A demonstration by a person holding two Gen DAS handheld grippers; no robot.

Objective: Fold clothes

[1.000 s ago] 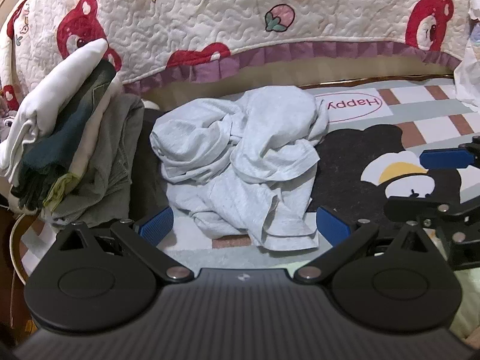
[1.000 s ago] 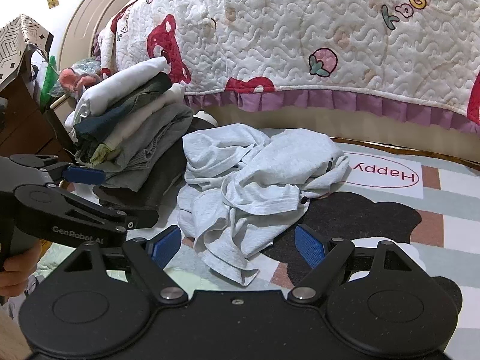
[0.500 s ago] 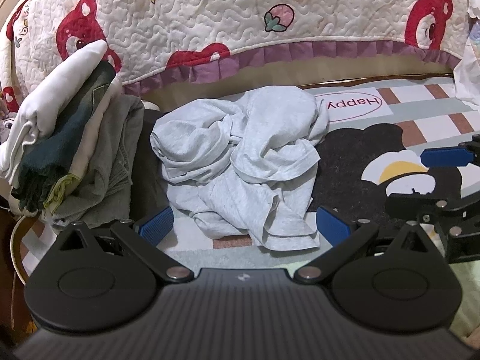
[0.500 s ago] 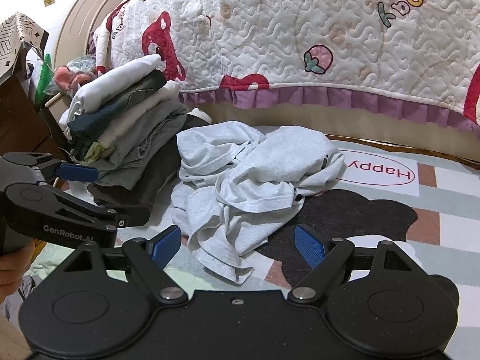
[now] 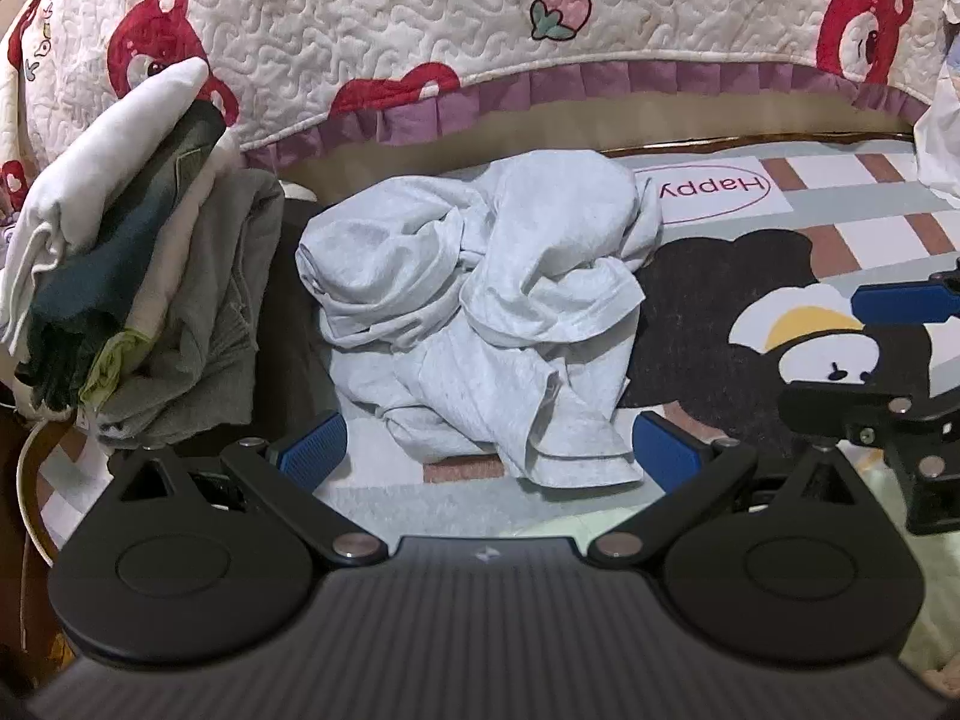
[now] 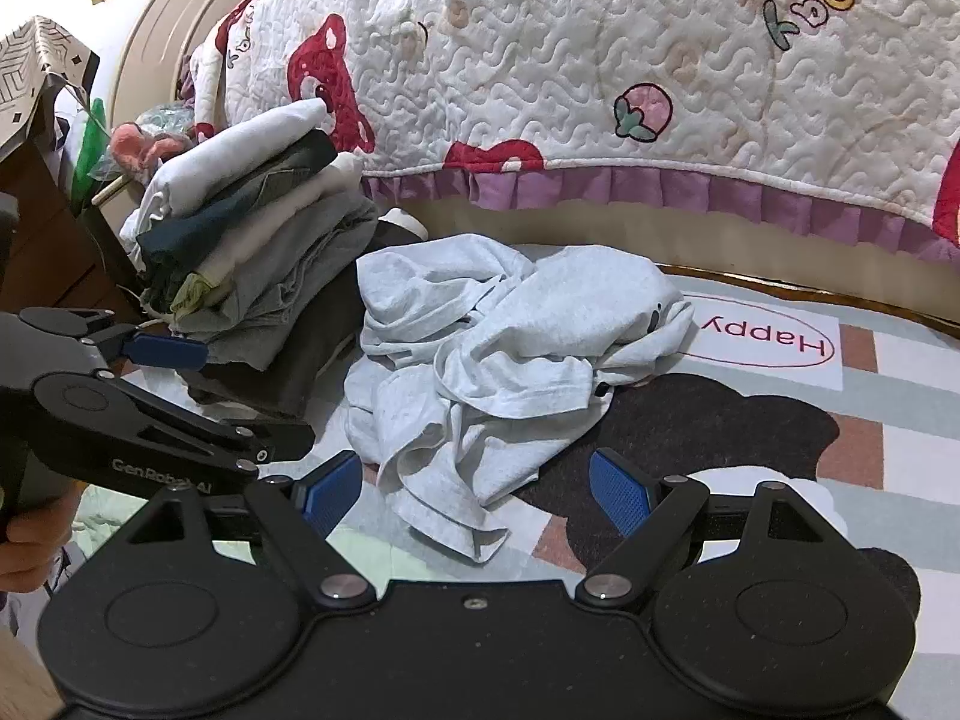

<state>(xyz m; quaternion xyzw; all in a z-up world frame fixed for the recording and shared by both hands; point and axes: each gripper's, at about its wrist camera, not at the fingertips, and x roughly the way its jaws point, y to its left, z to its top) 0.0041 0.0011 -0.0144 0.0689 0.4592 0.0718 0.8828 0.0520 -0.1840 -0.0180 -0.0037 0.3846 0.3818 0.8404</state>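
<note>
— Left wrist view first. What is listed?

— Item: left gripper, blue-padded fingers spread wide, nothing between them. Item: pale grey garment, crumpled in a heap on the printed mat, lying just ahead of the open fingers, its lowest hem nearest the right-hand pad and not gripped. Item: stack of folded clothes, white on top, dark teal and grey below, leaning at the left, close beside the heap. Item: quilted bedspread with red bears and a purple frill, hanging behind. Item: right gripper, seen side-on at the right edge, clear of the garment.

— And the mat?

— Black bear print, an oval reading "Happy", brown and grey squares.

— Right wrist view?

— Item: right gripper, fingers likewise wide apart and empty. The pale grey garment lies in front of them on the mat, one trailing corner reaching down between the two pads without touching either. The stack of folded clothes sits to the left of the heap against the bedspread. The left gripper comes in from the left, held in a hand, its two fingers parted, near the foot of the stack, holding nothing.
</note>
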